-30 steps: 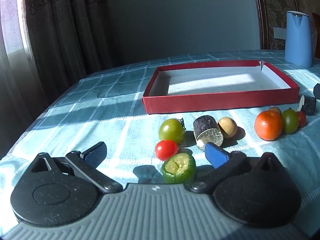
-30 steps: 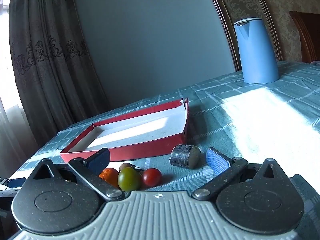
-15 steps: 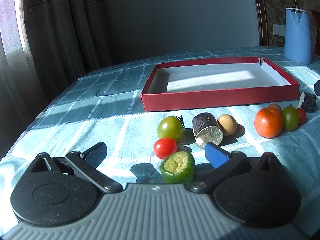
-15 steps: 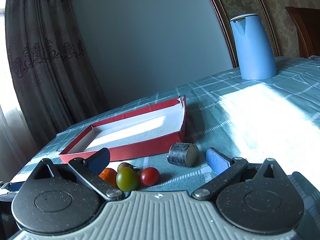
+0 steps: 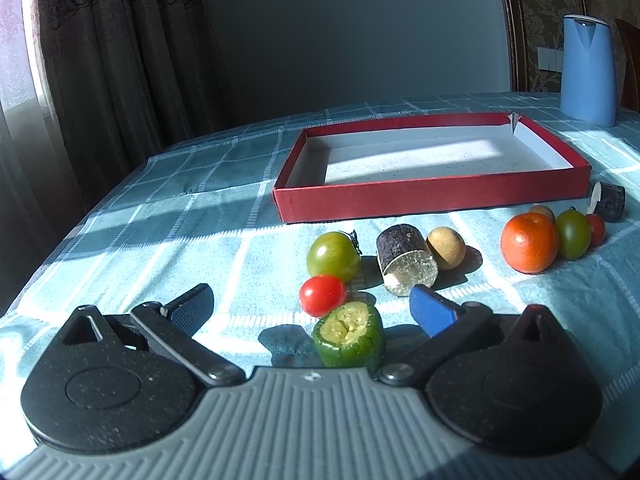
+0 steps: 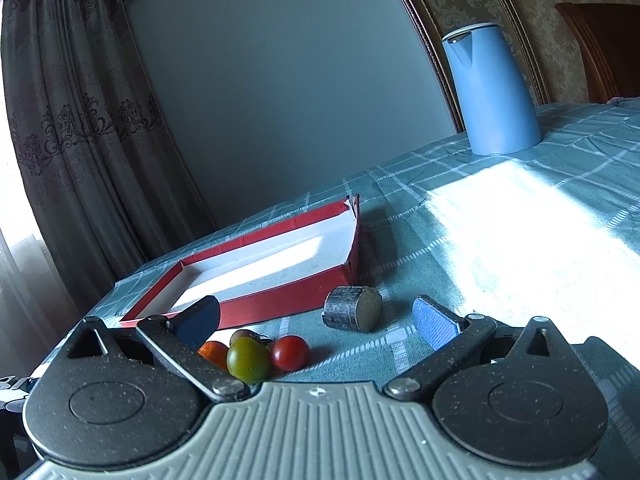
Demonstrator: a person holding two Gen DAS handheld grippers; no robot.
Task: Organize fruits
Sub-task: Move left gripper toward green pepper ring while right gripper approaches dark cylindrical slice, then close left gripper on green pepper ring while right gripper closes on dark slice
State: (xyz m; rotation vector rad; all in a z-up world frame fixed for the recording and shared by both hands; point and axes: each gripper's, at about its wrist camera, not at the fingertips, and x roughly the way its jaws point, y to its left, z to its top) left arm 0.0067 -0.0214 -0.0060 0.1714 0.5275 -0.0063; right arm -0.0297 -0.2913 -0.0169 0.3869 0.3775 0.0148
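Observation:
An empty red box [image 5: 432,196] [image 6: 280,300] lies on the checked tablecloth. In front of it sit a green tomato [image 5: 333,257], a red cherry tomato [image 5: 322,295], a cut green piece [image 5: 349,334], a dark cut cylinder [image 5: 405,266] and a tan fruit [image 5: 446,248]. Further right are an orange [image 5: 529,242], a green fruit [image 5: 573,234] and another dark cylinder [image 5: 609,201]. My left gripper [image 5: 312,306] is open, with the cut green piece and cherry tomato between its fingers. My right gripper [image 6: 316,316] is open near the green fruit [image 6: 248,360], red tomato [image 6: 290,353] and dark cylinder [image 6: 353,309].
A blue kettle [image 5: 587,70] [image 6: 494,90] stands at the back right of the table. Curtains [image 5: 104,60] hang at the left beyond the table edge. A dark wooden chair [image 6: 604,48] stands at the far right. Sunlit cloth [image 6: 520,224] lies right of the box.
Both views have shifted slightly; the box and fruits sit a little lower and closer in the left wrist view. No fruit has moved, and both grippers stay open.

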